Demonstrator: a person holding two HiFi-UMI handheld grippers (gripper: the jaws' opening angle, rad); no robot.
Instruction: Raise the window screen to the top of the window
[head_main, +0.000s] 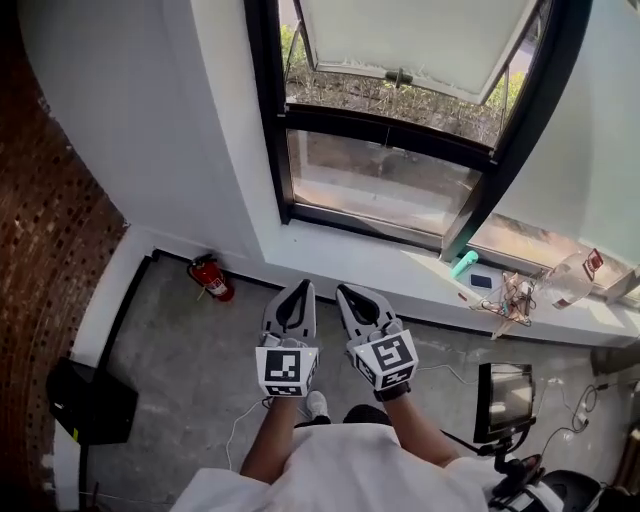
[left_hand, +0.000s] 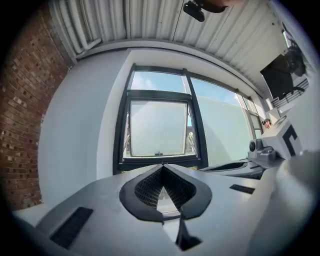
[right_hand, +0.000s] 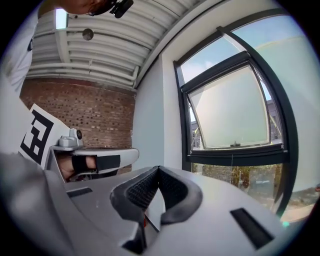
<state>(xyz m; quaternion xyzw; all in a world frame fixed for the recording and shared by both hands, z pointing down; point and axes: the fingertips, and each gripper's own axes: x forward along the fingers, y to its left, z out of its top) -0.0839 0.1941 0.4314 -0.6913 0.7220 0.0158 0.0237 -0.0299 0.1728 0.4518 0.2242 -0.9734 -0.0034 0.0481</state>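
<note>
The black-framed window (head_main: 385, 130) rises ahead above a white sill (head_main: 330, 255). Its upper part holds a pale screen panel (head_main: 420, 35) with a small dark handle (head_main: 400, 77) at its lower edge. The panel (left_hand: 157, 127) and its handle (left_hand: 159, 154) face the left gripper view squarely. In the right gripper view the panel (right_hand: 230, 112) stands off to the right. My left gripper (head_main: 298, 288) and right gripper (head_main: 349, 293) are held side by side in front of the person, well short of the sill. Both are shut and empty, the left gripper's tips (left_hand: 162, 166) and the right gripper's tips (right_hand: 158, 168) meeting.
A red fire extinguisher (head_main: 210, 278) stands on the floor below the sill. On the sill to the right lie a teal object (head_main: 463, 264), a phone (head_main: 481, 281) and a plastic bottle (head_main: 565, 280). A monitor (head_main: 505, 397) stands at right, a black box (head_main: 95, 400) at left by the brick wall (head_main: 40, 230).
</note>
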